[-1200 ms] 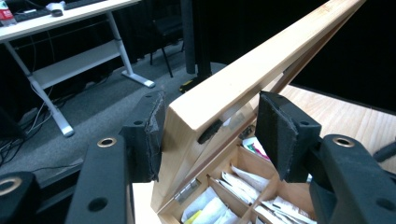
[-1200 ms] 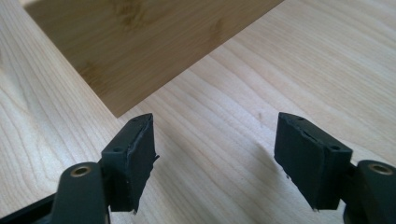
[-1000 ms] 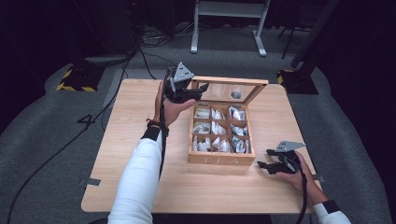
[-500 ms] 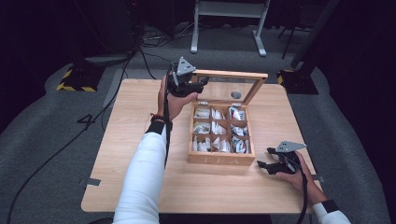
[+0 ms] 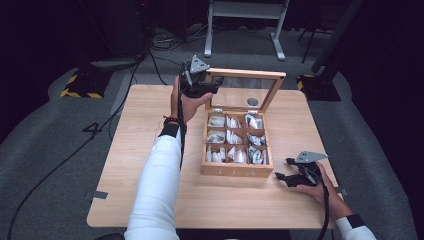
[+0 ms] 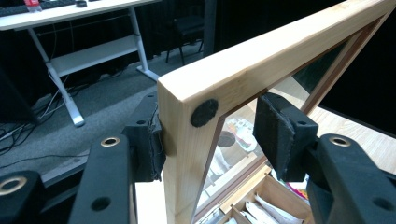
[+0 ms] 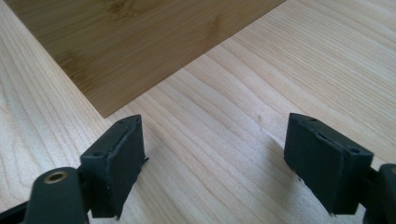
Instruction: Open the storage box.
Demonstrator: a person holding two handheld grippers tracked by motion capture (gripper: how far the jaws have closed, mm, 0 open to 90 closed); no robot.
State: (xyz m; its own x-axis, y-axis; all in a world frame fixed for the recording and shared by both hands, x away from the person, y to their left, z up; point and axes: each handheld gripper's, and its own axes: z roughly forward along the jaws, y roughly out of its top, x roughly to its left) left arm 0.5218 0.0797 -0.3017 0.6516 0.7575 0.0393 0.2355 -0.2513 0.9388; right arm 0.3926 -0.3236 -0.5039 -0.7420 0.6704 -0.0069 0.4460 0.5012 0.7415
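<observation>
The box (image 5: 236, 150) sits at the middle of the worktop (image 5: 125, 150), its glass lid (image 5: 245, 90) raised and leaning back toward 12 o'clock. The left tool (image 5: 212, 85) is at the lid's top corner on the 9 o'clock side — in the left gripper view (image 6: 210, 135) one pad (image 6: 149, 140) touches the outer face of the wooden frame, while the other pad (image 6: 278, 135) stands off the glass side, so the jaws straddle the corner without pinching it. The compartments hold small packets (image 5: 235, 137). The right tool (image 5: 281, 177) rests low on the worktop at about 4 o'clock from the box, just beside its front corner — jaws wide apart, nothing between them.
</observation>
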